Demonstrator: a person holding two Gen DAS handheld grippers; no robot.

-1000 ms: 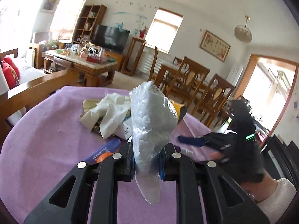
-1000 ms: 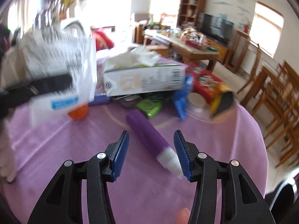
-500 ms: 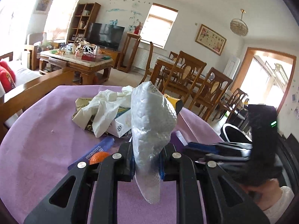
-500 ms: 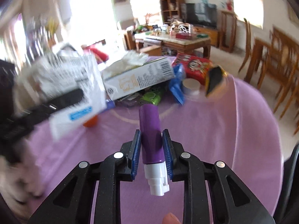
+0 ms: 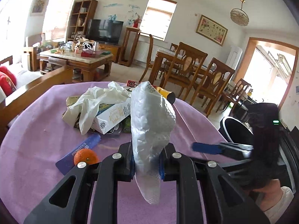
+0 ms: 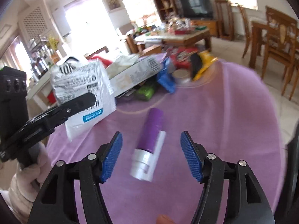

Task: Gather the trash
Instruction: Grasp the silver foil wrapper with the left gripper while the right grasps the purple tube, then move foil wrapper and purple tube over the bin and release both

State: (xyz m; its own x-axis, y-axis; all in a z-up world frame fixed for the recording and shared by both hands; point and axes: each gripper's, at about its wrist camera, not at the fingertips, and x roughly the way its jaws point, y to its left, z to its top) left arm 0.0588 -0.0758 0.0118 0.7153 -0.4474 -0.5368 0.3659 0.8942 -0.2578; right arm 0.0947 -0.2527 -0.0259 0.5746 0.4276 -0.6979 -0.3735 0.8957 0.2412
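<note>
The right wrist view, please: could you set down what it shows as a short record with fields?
left tongs: shut on crinkled white plastic mailer bag
right tongs: open, jaws just opened
between right jaws: purple tube with white cap, blurred, pads clear of it
surface: purple tablecloth
pile behind: long white printed carton, crumpled blue wrapper

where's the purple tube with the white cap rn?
Right wrist view: the purple tube with the white cap sits loose between the open right gripper pads, over the lilac tablecloth.
</note>
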